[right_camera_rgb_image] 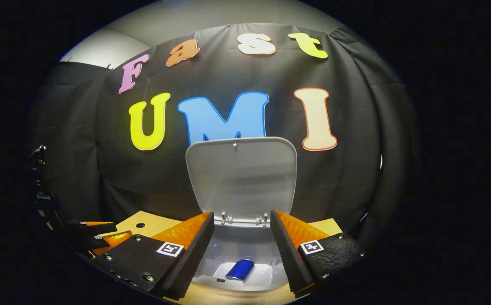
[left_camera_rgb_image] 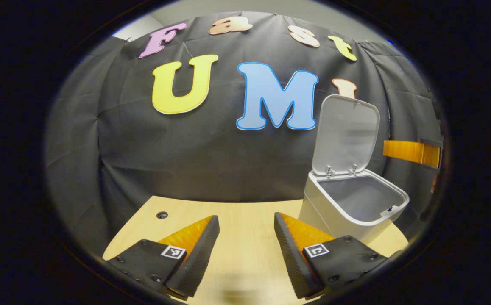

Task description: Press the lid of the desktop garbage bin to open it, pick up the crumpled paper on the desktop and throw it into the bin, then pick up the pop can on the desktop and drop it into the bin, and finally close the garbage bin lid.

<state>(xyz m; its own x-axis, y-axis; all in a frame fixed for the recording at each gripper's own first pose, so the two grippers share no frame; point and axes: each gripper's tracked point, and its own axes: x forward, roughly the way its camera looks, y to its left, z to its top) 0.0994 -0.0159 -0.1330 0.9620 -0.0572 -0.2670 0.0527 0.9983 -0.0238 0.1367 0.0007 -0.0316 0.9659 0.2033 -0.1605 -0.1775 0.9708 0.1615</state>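
Light wooden desktop [left_camera_rgb_image: 245,216] backed by the booth's black cloth wall [left_camera_rgb_image: 186,161]. White plastic desktop garbage bin [left_camera_rgb_image: 347,220] stands on the desktop, its hinged lid [left_camera_rgb_image: 347,131] flipped up and upright behind the bin's opening. In the left gripper view the bin is to the right of the left gripper [left_camera_rgb_image: 245,245], close beside its right finger, not touched. Left gripper's fingers spread wide, nothing between them, bare desktop under the gap. A small dark hole [left_camera_rgb_image: 162,214] in the desktop lies well to the left of the bin. In the right gripper view the right gripper [right_camera_rgb_image: 241,250] hangs directly above the bin's opening [right_camera_rgb_image: 245,254], fingers parted wide, holding nothing. Blue metal pop can [right_camera_rgb_image: 240,270] lies on its side at the bottom inside the bin, below the gap between the fingers. Raised lid [right_camera_rgb_image: 241,178] faces the camera behind the opening. Left gripper [right_camera_rgb_image: 97,235] shows to the left of the bin, low over the desktop [right_camera_rgb_image: 152,224]. Crumpled paper: can't tell where.
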